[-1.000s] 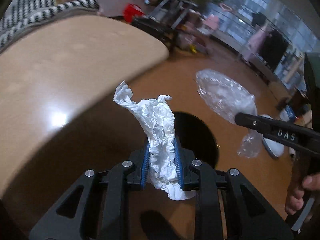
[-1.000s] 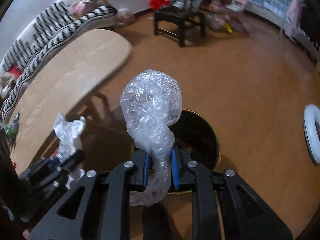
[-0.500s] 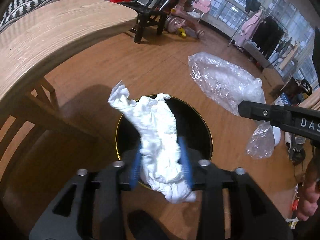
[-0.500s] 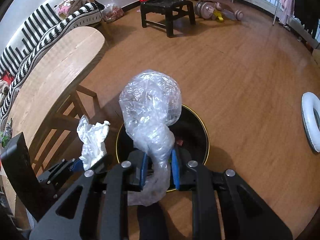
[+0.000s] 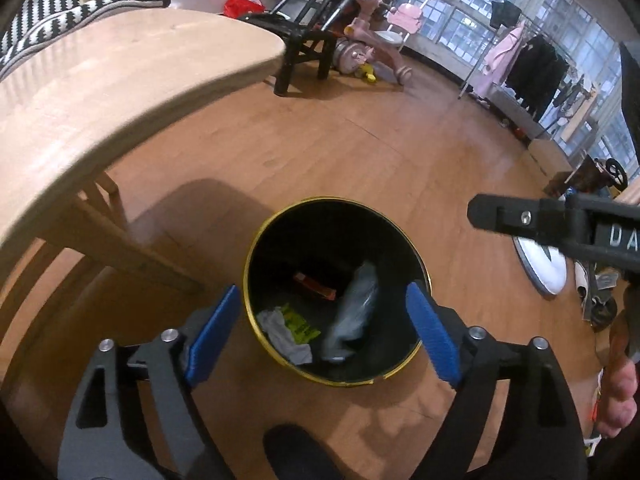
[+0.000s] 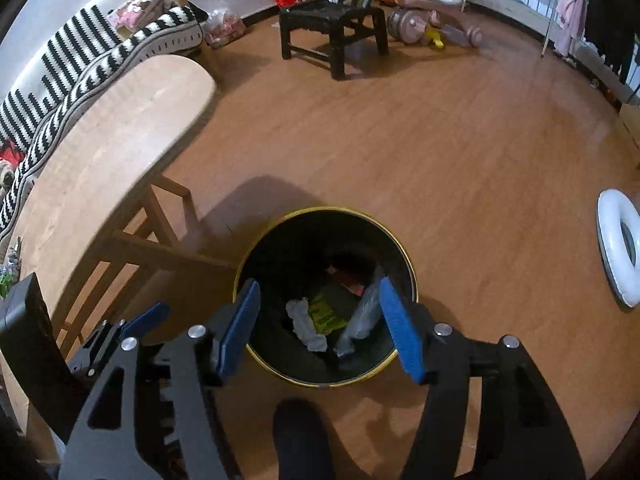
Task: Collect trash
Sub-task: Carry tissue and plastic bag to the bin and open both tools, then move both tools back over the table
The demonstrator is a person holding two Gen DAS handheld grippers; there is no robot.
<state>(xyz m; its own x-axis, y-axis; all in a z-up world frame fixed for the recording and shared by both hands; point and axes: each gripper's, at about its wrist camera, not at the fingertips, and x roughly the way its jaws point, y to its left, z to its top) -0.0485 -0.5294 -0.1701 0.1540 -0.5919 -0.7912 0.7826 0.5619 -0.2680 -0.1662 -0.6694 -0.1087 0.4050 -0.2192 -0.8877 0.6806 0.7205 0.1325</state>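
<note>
A black trash bin with a gold rim (image 5: 256, 248) (image 6: 400, 248) stands on the wooden floor below both grippers. Inside it lie the white tissue (image 5: 282, 334) (image 6: 306, 326), the clear plastic bag (image 5: 354, 314) (image 6: 362, 320), a yellow-green wrapper (image 5: 300, 322) (image 6: 326, 314) and a red wrapper (image 5: 316, 284). My left gripper (image 5: 322, 334) is open and empty above the bin. My right gripper (image 6: 320, 328) is open and empty above the bin; its finger also shows in the left wrist view (image 5: 520, 218).
A light wooden table (image 5: 100, 80) (image 6: 112, 140) with a chair under it stands left of the bin. A black stool (image 6: 332, 20), pink toys (image 5: 376, 36), a striped sofa (image 6: 80, 48) and a white ring (image 6: 618, 248) lie farther off.
Both grippers have opened. The white tissue and the plastic bag have dropped from them into the bin.
</note>
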